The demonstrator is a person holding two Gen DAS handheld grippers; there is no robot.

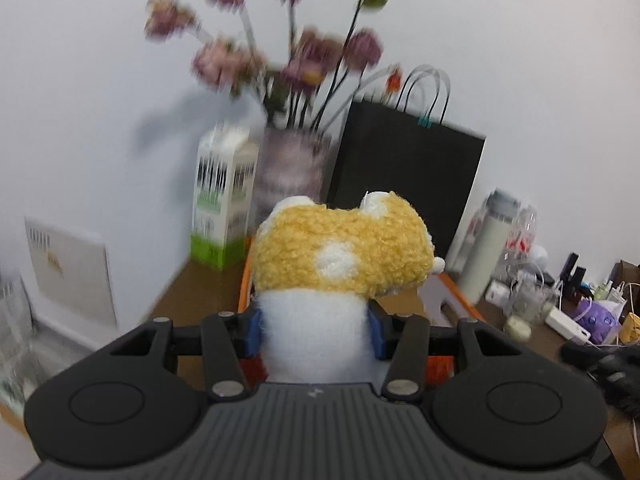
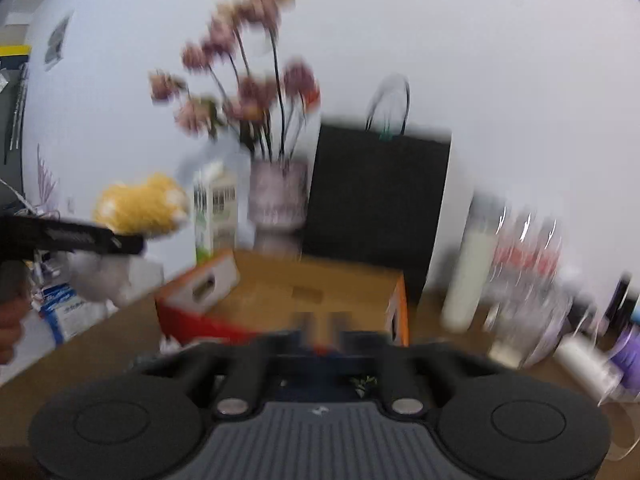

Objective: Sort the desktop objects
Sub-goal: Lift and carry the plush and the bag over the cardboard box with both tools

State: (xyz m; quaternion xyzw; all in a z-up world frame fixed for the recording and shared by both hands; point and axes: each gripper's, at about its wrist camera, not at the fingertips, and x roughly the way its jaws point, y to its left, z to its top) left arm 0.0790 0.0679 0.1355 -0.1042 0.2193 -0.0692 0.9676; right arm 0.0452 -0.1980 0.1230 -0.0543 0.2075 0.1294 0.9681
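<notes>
Plush toy [image 1: 344, 256] between left hand-held gripper [image 1: 316, 330] pads, apparently.

Yellow-and-white plush toy [image 1: 340, 264] aloft above orange-rimmed box [image 1: 245, 280]

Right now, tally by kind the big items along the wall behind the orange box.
Milk carton: 1
Vase of flowers: 1
Black paper bag: 1
White bottle: 1
Total: 4
</notes>
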